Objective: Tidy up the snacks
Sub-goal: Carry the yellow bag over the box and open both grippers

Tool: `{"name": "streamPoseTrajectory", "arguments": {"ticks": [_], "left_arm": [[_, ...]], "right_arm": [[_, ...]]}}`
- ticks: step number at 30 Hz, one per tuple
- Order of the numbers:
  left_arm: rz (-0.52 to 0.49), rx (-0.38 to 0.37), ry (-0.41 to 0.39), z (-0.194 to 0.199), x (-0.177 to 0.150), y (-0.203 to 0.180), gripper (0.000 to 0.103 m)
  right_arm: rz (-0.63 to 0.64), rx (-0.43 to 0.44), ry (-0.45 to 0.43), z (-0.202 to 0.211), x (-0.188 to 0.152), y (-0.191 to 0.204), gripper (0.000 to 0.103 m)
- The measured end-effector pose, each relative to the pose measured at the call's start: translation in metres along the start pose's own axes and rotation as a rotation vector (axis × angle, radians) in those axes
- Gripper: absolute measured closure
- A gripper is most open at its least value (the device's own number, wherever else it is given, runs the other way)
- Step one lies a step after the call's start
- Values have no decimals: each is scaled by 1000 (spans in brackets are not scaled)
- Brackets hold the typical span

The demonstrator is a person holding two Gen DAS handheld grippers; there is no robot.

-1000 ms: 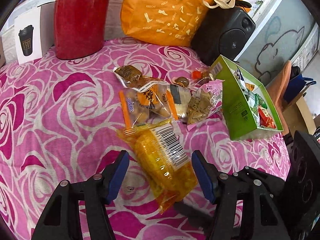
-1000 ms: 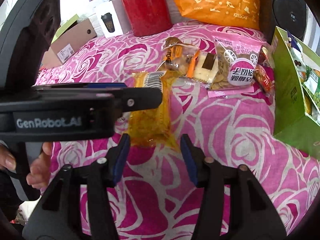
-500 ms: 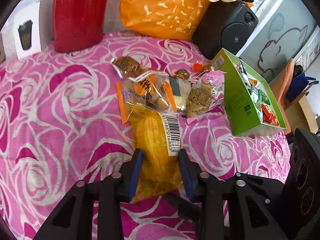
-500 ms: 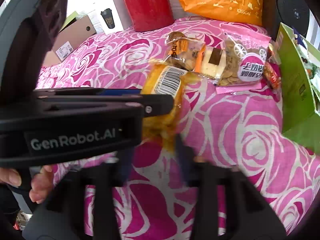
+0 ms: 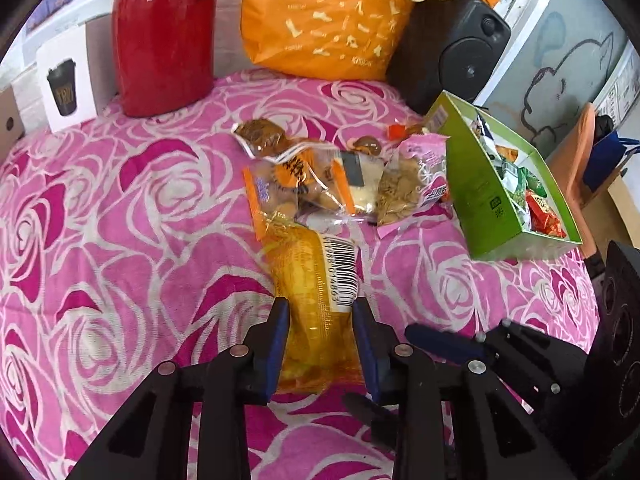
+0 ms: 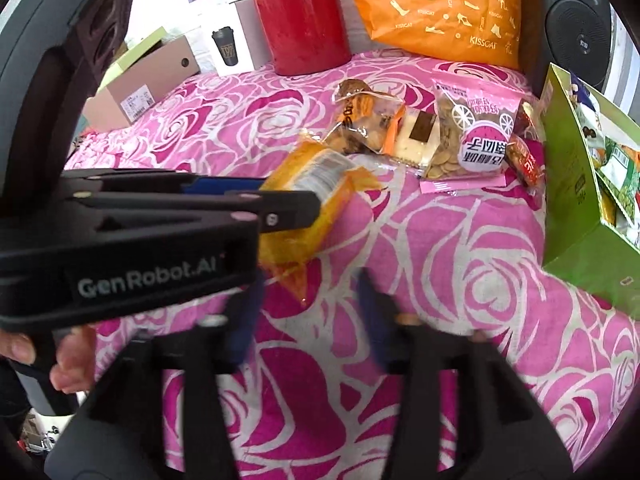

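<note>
A yellow snack packet [image 5: 316, 280] with a barcode label is pinched at its near end by my left gripper [image 5: 320, 320], which is shut on it. In the right wrist view the same packet [image 6: 316, 200] hangs tilted from the left gripper [image 6: 288, 208], its far end raised off the cloth. My right gripper [image 6: 308, 312] is just below the packet's lower corner; its blurred jaws are opening and its pads do not touch the packet. An open green box [image 5: 476, 196] holding several snacks stands to the right. A pink seed bag [image 6: 472, 136] and a biscuit bag [image 5: 296, 188] lie in a pile beyond.
The table has a pink rose-patterned cloth [image 5: 120, 240]. At the back stand a red jug [image 5: 160, 36], an orange tote bag [image 5: 328, 20], a black speaker [image 5: 456, 44] and a white cup box [image 5: 66, 84]. A cardboard box [image 6: 148, 84] sits far left. A person's hand [image 6: 68, 364] holds the left gripper.
My left gripper closed onto the yellow packet and tilted it up off the cloth. The right gripper narrowed at the packet's lower end, then widened again.
</note>
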State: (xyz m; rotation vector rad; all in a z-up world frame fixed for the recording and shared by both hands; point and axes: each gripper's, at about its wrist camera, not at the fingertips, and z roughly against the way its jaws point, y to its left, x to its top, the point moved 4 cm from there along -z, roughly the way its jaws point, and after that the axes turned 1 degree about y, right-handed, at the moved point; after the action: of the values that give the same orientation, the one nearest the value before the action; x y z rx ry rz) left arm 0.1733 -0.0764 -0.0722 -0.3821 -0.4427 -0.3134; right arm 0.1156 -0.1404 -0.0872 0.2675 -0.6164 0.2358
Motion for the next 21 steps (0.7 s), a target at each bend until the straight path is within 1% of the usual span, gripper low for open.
{"name": "streamPoseTrajectory", "arguments": {"ticks": [4,6,7,8,9,10,13,15,19,21], "left_arm": [[10,-19,9,-4,5,5,66],[3,-31,12,-5,5,5,69],[-7,-31,7,-4,5,3,71],[-15,-31,3,-3,4,2,72],[-22,-23,0,-1,3,0,73],[-33,-13,-12,2,3,-3,73],[-51,-10,-51,17,5,-12,73],[-62,-17,-85,30,11,-21,73],[-138,-32,-178,62,33,-57,73],[-169,-48,-210,72,43,-75,73]], "right_arm": [[-18,12,11,-11,8,-1,43],[-17,27,17,-16,11,0,45],[-16,40,25,-19,12,1,49],[-18,55,33,-21,13,2,66],[-25,94,49,-23,12,4,72],[-25,91,49,-22,12,6,73],[19,62,20,-9,12,15,75],[21,61,-16,6,14,15,77],[17,29,-120,49,27,6,77],[9,9,-166,69,35,-3,77]]}}
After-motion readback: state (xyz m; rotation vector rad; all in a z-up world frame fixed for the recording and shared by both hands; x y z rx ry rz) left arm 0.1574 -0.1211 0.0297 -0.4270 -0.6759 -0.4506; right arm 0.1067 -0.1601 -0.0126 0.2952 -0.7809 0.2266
